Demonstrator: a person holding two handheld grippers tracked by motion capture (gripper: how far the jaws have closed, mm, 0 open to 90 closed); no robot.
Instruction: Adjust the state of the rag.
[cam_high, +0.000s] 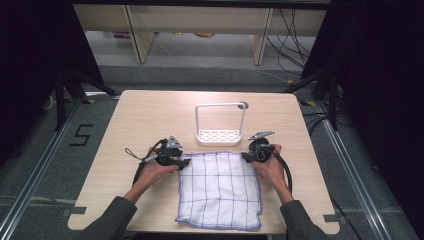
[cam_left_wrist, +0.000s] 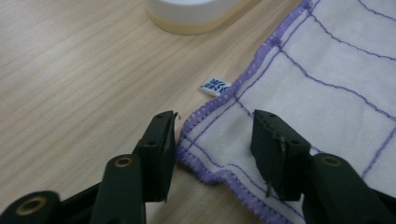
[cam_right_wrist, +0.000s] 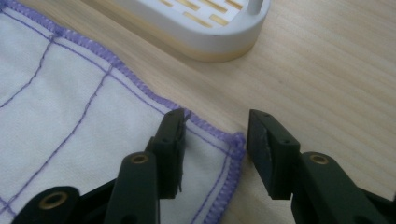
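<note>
A white cloth (cam_high: 220, 190) with a purple grid and purple stitched hem lies flat on the near half of the table. My left gripper (cam_high: 186, 162) rests at its far left corner. In the left gripper view the jaws (cam_left_wrist: 215, 149) stand apart astride that corner of the cloth (cam_left_wrist: 327, 93), pads not pressing it; a small printed label (cam_left_wrist: 214, 86) sticks out of the hem. My right gripper (cam_high: 246, 156) is at the far right corner. Its jaws (cam_right_wrist: 215, 149) are open around the corner of the cloth (cam_right_wrist: 70, 116).
A white wire-framed rack (cam_high: 220, 135) with a slotted base stands just beyond the cloth at mid table; its base edge (cam_right_wrist: 201, 28) is close ahead of the right gripper. The wooden table (cam_high: 150, 115) has bare room to either side. Desks and cables lie beyond.
</note>
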